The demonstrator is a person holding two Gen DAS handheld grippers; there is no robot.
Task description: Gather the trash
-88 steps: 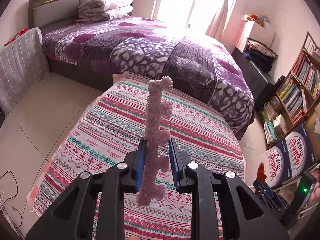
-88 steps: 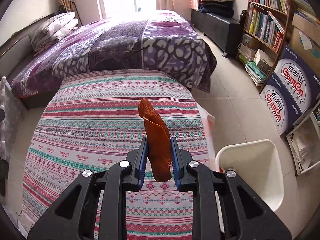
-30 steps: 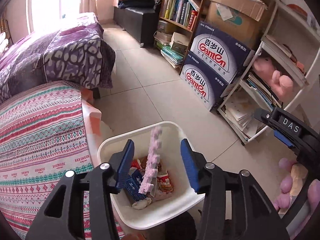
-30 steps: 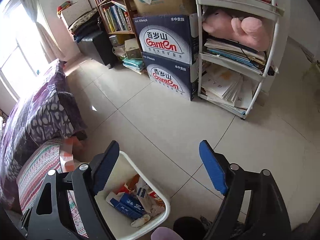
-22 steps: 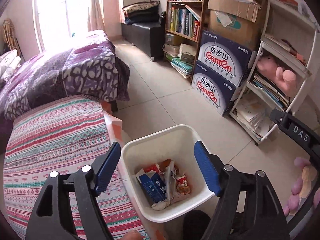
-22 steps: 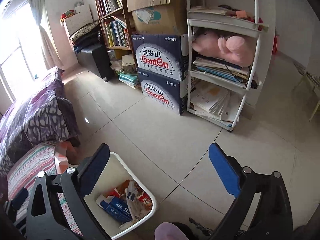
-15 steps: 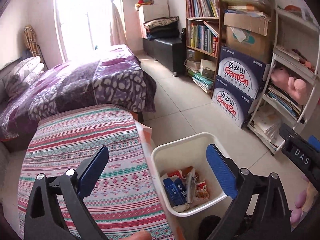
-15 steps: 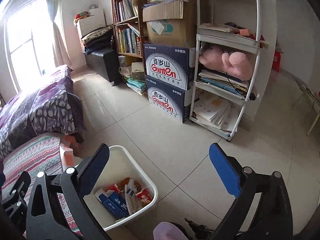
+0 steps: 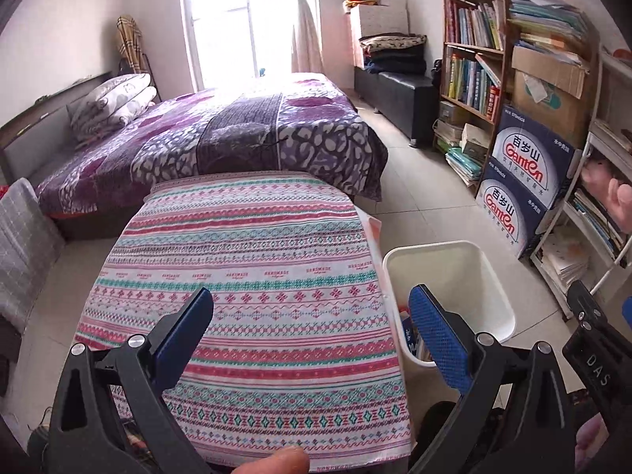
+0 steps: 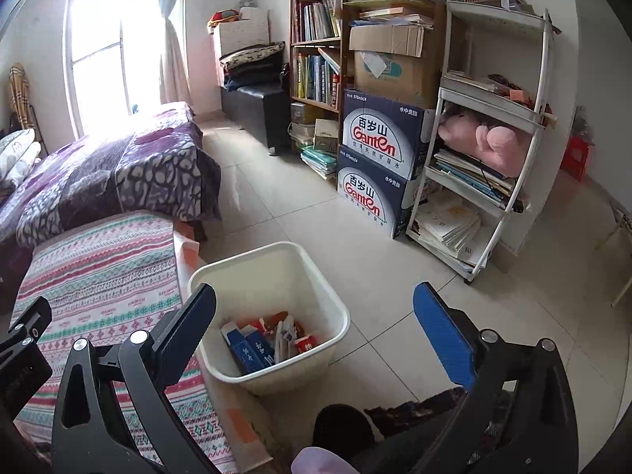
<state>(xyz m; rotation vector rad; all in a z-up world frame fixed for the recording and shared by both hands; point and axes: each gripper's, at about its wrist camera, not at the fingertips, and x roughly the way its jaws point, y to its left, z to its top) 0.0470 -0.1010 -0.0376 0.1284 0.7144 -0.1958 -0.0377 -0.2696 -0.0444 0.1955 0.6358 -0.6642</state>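
Observation:
A white trash bin (image 10: 331, 308) stands on the tiled floor beside the table's right edge; it holds blue cartons and red and white wrappers (image 10: 268, 339). It also shows in the left wrist view (image 9: 489, 276). My left gripper (image 9: 312, 316) is open and empty above the table with the striped patterned cloth (image 9: 252, 260), which shows no trash. My right gripper (image 10: 316, 316) is open and empty, high above the bin.
A bed with a purple cover (image 9: 221, 138) lies beyond the table. Bookshelves (image 10: 316, 51), two blue Ganten boxes (image 10: 379, 158) and a white rack (image 10: 493, 138) with papers and a pink plush line the right wall. Bare tiled floor (image 10: 395, 276) surrounds the bin.
The pink scrap fell from my left gripper into the bin. Both grippers opened wide, then drew up and back; the left view swung from the bin to the table.

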